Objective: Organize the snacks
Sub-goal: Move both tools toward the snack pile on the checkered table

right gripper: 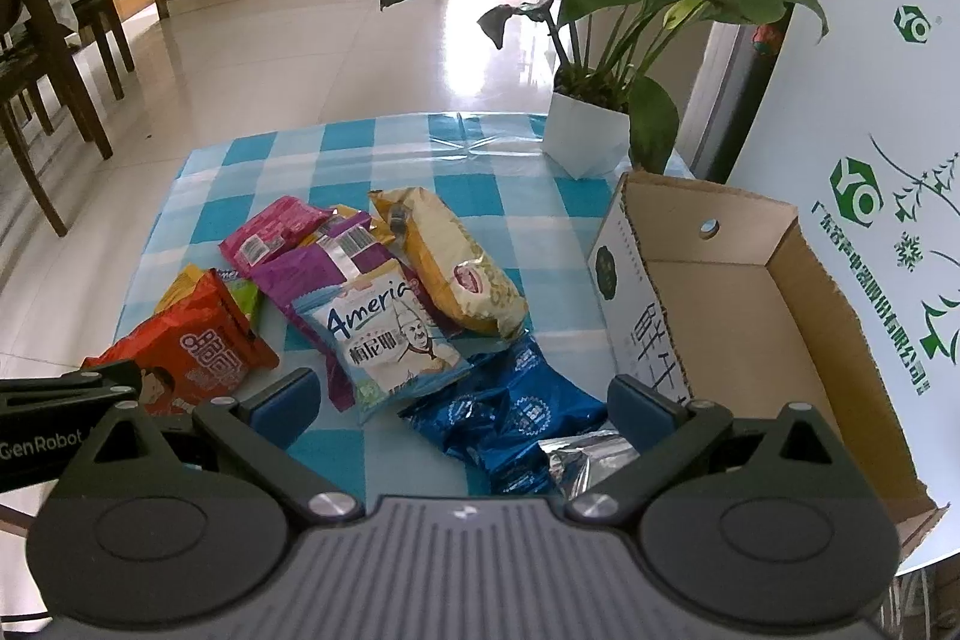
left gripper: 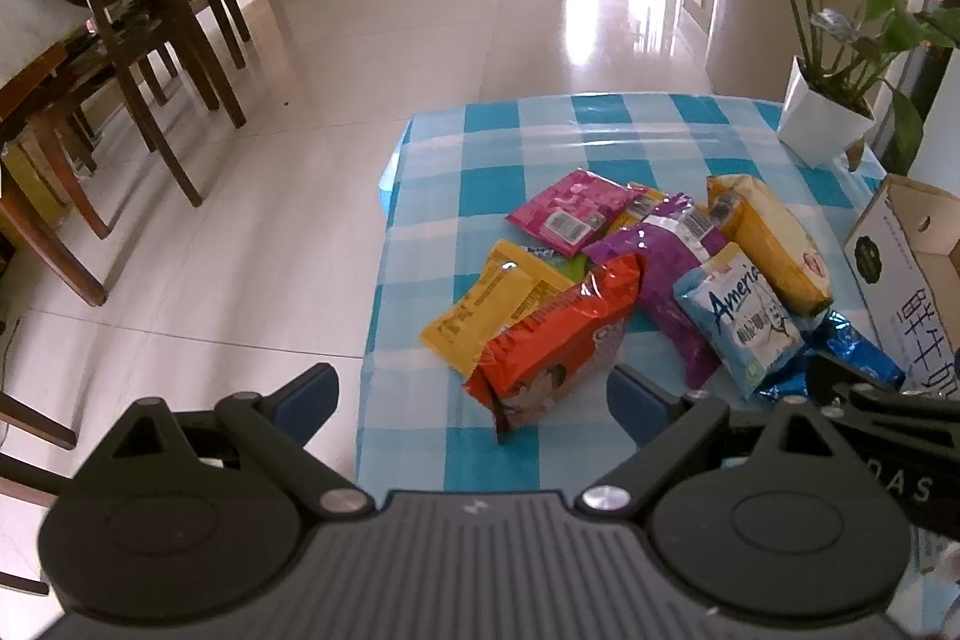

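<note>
Several snack packets lie in a pile on the blue checked tablecloth [left gripper: 480,148]. In the left wrist view my left gripper [left gripper: 474,400] is open, just in front of the red packet [left gripper: 552,340]; a yellow packet [left gripper: 492,304] lies beside it. In the right wrist view my right gripper [right gripper: 462,409] is open over the dark blue packet [right gripper: 516,412], with a pale blue packet [right gripper: 390,340], a purple packet [right gripper: 312,280], a pink packet [right gripper: 270,232] and a cream-yellow packet [right gripper: 456,268] beyond. An open cardboard box [right gripper: 720,292] stands empty to the right.
A potted plant in a white pot [right gripper: 585,130] stands at the table's far right corner. A white printed panel [right gripper: 870,160] rises behind the box. Dark wooden chairs [left gripper: 138,28] and a dining table stand on the tiled floor to the left.
</note>
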Motion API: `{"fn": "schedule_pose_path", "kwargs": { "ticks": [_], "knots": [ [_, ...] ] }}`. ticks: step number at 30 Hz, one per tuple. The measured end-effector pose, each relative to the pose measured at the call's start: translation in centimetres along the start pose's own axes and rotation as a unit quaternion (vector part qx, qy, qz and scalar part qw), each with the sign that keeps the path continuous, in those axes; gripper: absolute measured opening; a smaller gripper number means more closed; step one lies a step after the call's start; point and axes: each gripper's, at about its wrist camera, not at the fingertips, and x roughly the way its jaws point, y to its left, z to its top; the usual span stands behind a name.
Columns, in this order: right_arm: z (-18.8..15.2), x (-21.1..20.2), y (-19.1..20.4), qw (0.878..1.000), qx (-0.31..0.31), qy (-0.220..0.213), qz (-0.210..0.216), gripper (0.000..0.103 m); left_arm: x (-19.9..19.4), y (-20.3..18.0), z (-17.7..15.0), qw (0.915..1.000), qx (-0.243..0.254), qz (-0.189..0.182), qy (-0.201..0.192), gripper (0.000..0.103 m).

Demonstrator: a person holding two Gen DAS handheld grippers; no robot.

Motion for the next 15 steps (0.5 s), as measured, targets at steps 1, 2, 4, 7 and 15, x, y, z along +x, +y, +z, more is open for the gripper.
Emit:
{"fn": "schedule_pose_path", "kwargs": {
  "ticks": [1,2,4,7,15],
  "knots": [
    [0.0,0.0,-0.1,1.0,0.0,0.0,0.003,0.103,0.1,0.0,0.0,1.0,-0.001,-0.005,0.001,0.095],
    [0.0,0.1,-0.2,1.0,-0.001,0.0,0.005,0.103,0.1,0.1,0.0,0.9999,0.0,-0.01,0.002,0.096],
    [-0.1,0.1,-0.6,1.0,0.0,0.001,0.016,0.103,0.1,0.1,-0.1,0.9999,0.006,-0.016,0.0,0.097],
    [-0.4,0.2,-0.8,0.999,-0.004,0.004,0.032,0.103,0.2,0.0,-0.2,0.9997,0.016,-0.02,-0.002,0.097],
    [-0.9,0.3,-1.1,0.998,-0.008,0.0,0.061,0.103,0.4,0.2,-0.2,0.9994,0.02,-0.027,-0.003,0.097]
  ]
}}
